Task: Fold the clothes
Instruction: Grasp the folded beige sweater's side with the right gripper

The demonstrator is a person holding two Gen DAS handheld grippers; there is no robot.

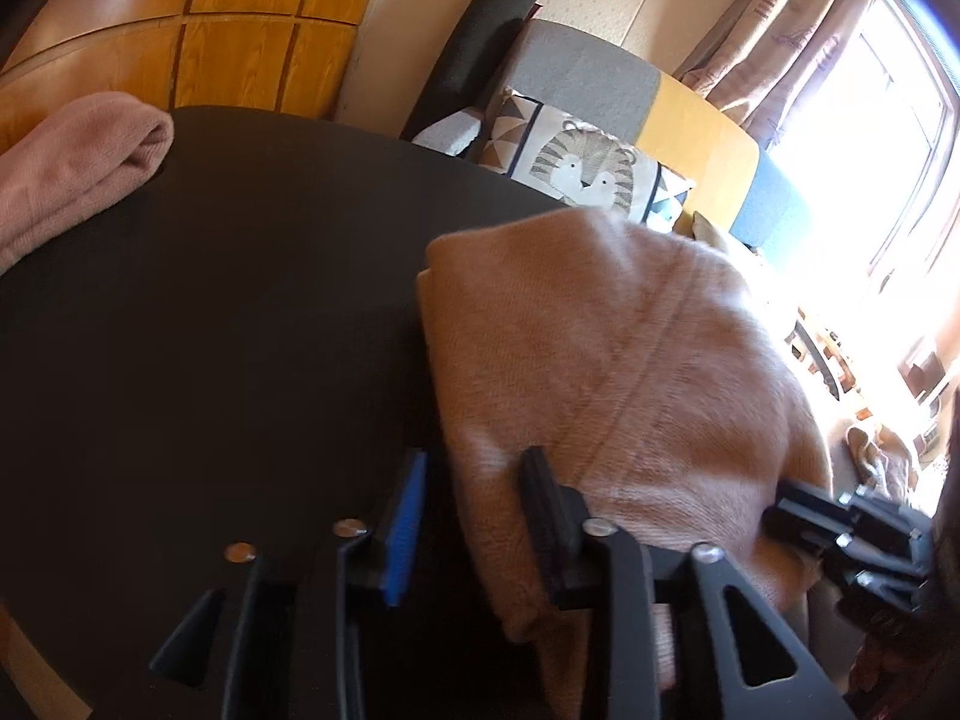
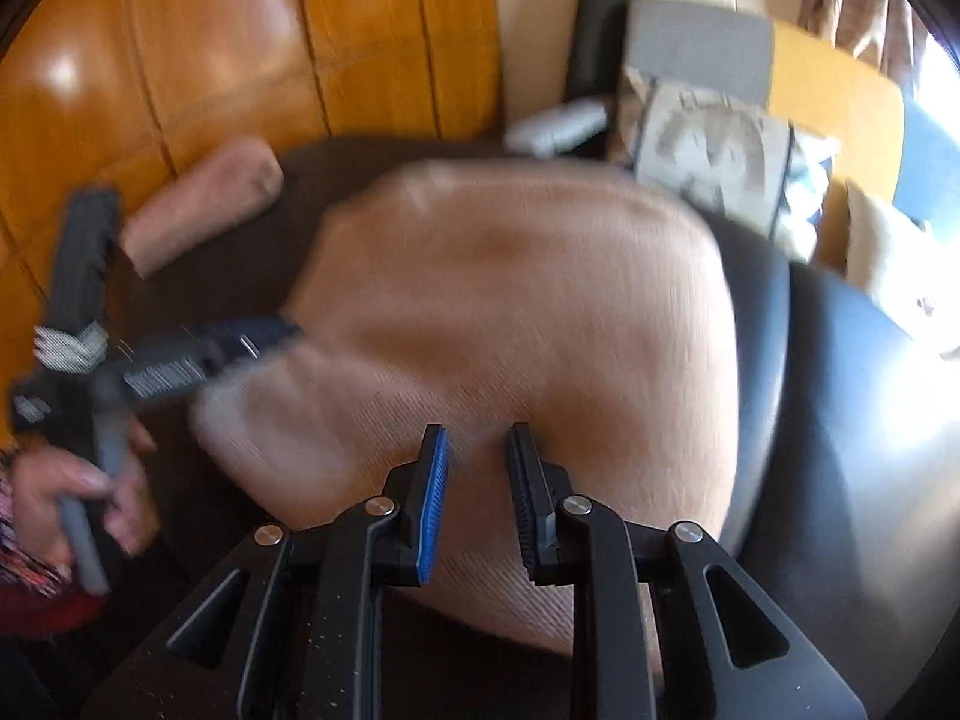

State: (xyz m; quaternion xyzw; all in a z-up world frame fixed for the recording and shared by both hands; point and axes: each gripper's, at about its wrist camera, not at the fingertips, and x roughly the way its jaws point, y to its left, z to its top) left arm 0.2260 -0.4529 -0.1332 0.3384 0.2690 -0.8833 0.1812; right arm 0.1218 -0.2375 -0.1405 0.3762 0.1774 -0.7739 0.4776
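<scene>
A folded tan knit garment lies on the dark round table. My left gripper is open at the garment's near left edge, its right finger resting on the cloth. In the right wrist view the same tan garment fills the middle, blurred by motion. My right gripper is open just above its near edge, holding nothing. The left gripper shows there at the garment's left side, held by a hand. The right gripper's body shows at the right in the left wrist view.
A folded pink garment lies at the table's far left edge, also in the right wrist view. Wooden cabinets stand behind. A sofa with a tiger cushion is beyond the table. A bright window is at the right.
</scene>
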